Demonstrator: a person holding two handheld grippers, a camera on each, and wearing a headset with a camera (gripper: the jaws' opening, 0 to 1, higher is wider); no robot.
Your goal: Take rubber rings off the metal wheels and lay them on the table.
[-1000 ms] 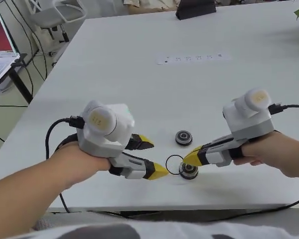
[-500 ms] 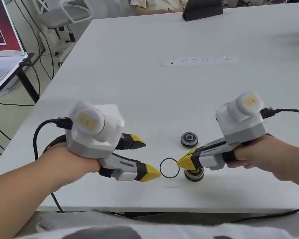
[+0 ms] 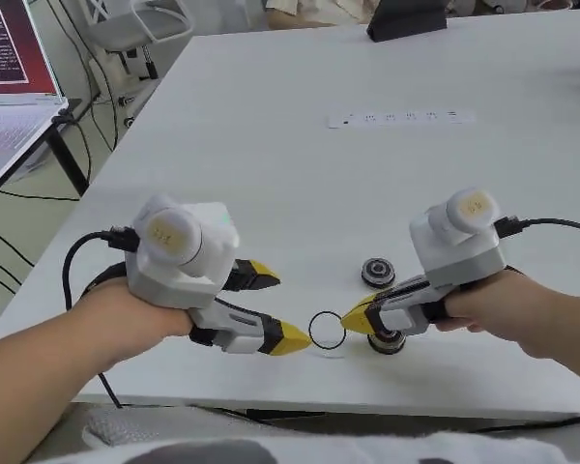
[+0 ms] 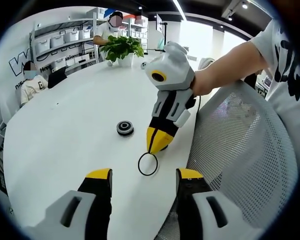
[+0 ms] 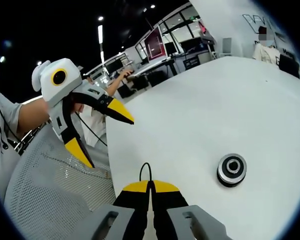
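Judging by how things lie, the job is partly done: one thin black rubber ring point(image 3: 311, 329) is already off its wheel and is pinched by its edge in the right tongs point(image 3: 356, 317), whose yellow tips are pressed fully together with only the ring's thin band between them. In the right gripper view the ring point(image 5: 145, 164) rises as a narrow loop from the closed tips. In the left gripper view it point(image 4: 139, 165) hangs below the right tongs point(image 4: 157, 142), very close to the white bench point(image 3: 271, 145). Whether it already touches the surface I cannot quite tell from these angles.

The left tongs point(image 3: 280, 307) are spread wide and hold nothing, poised just beside the ring on its other side (their two yellow tips point(image 4: 97, 175) frame it in their own view).

A small round metal wheel point(image 3: 388, 342) sits on the bench right under the right tongs, half hidden by them, so it is probably the one just stripped. A second dark-rimmed metal wheel point(image 3: 378, 272) stands a little farther back, apart from both tongs, and its dark outer band point(image 5: 232, 170) looks to be a ring not yet removed.

What is left: setting this ring flat on the bench and letting go, then stripping the farther wheel.
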